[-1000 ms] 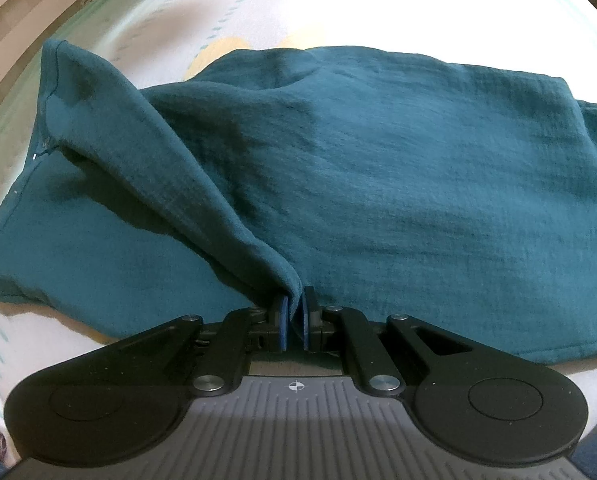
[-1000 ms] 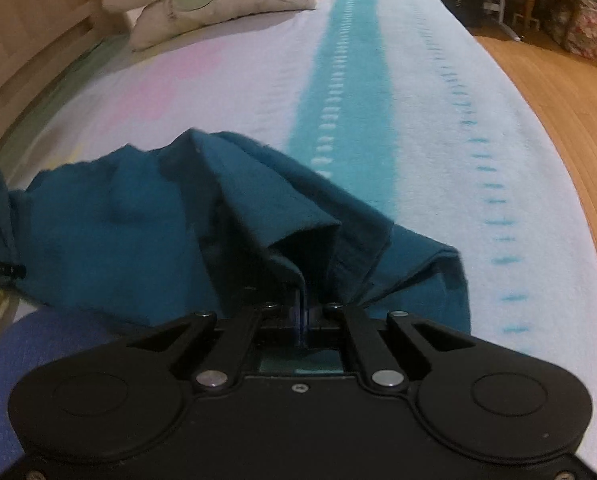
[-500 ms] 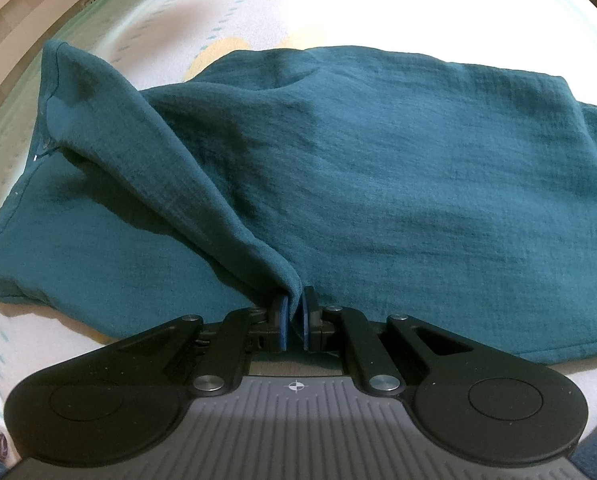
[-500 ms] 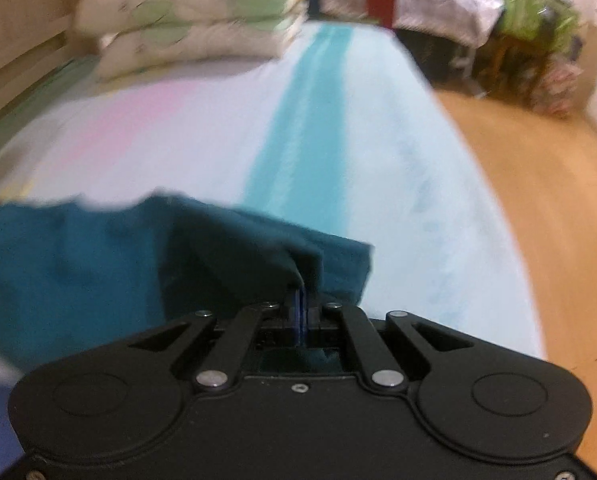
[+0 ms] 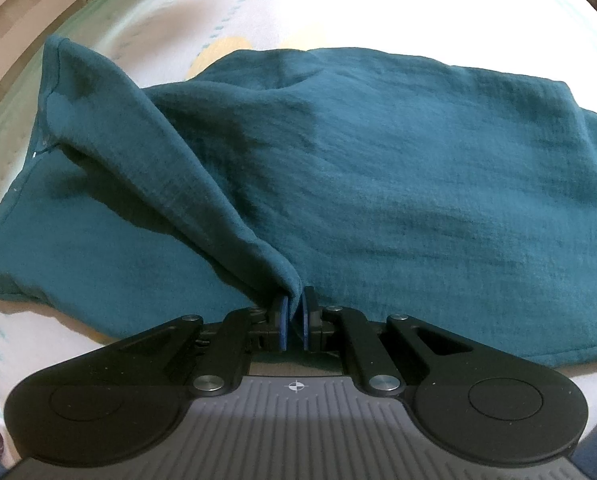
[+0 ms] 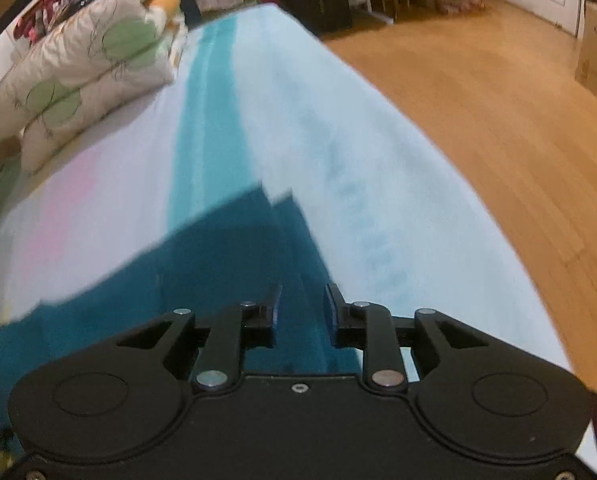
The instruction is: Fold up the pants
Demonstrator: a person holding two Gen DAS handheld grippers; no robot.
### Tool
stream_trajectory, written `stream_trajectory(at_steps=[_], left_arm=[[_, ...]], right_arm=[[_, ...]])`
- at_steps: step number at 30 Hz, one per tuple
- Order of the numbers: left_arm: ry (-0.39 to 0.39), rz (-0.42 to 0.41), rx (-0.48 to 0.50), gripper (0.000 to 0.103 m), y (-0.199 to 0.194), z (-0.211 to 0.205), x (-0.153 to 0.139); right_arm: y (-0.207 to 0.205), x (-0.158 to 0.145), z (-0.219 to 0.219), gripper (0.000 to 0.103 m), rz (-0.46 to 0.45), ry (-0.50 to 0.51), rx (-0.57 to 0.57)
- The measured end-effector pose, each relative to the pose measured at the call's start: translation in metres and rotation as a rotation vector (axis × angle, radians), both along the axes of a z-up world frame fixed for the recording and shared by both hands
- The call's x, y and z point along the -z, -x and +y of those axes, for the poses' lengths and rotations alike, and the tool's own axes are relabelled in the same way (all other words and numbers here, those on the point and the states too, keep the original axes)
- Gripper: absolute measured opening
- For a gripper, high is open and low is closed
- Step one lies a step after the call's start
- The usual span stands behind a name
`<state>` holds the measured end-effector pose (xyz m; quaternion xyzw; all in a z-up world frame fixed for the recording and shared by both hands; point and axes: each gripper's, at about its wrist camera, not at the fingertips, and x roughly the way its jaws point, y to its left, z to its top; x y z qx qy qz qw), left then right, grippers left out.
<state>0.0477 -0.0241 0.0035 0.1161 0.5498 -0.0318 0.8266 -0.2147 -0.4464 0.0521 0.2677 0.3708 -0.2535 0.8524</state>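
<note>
Pants (image 5: 398, 168) are spread on the bed (image 5: 258, 8), teal, mostly flat across the left wrist view; a raised ridge of cloth runs from the far-left corner down to the left gripper (image 5: 294, 314); jaws nearly closed there, a pinch of the near edge is held between the blue pads (image 5: 283, 320).

Right gripper (image 6: 300, 312) is parted, nothing is held between its jaws; it hovers over a flat part of the pants (image 6: 202, 276) near the bed's (image 6: 338, 168) right-hand edge; that view is motion-blurred, so contact with the cloth cannot be told. Two stacked layer edges are seen at the far corner there, judged a fold already laid on that side.

Step in hand, as judged: the left-held edge is to be carried over and laid to match.
- Pinch is shallow; it should be kept firm, and the lift kept low so the lower layer is not dragged.
- The edge should be carried straight across, not diagonally; the ridge is already skewed toward the far left.
- The lifted edge is best aligned with the hem at the far side before release.
- The free right gripper can be pressed on the flat part as an anchor, then used to smooth creases outward.
- Release only once the cloth is lying slack; a taut release is likely to spring back.

Pillows (image 6: 78, 76) at the far left and wood floor (image 6: 498, 100) at the right are well apart from the work.
</note>
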Motion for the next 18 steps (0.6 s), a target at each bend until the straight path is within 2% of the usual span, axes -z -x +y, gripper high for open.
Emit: stream_trajectory(at_steps=[6,14,15,16,17,18], left_arm=[[0.038,0.008,-0.02,0.007,-0.002,0.009,-0.001],[0.095,0.016,-0.058,0.007,-0.003,0.025,-0.002],[0.101,0.018,-0.062,0.007,-0.004,0.026,-0.002],[0.107,0.019,-0.065,0.007,-0.004,0.028,-0.003],[0.111,0.02,-0.067,0.007,-0.004,0.029,-0.003],[0.116,0.022,-0.069,0.007,-0.004,0.031,-0.003]], right_arm=[[0.016,0.018,0.011,0.035,0.038,-0.061,0.02],[0.005,0.028,0.012,0.036,0.07,-0.091,0.021],[0.002,0.029,0.014,0.032,0.065,-0.107,0.01],[0.001,0.027,0.016,0.013,0.062,-0.115,-0.005],[-0.001,0.024,0.02,0.005,0.061,-0.116,-0.025],[-0.002,0.02,0.024,0.005,0.064,-0.099,-0.033]])
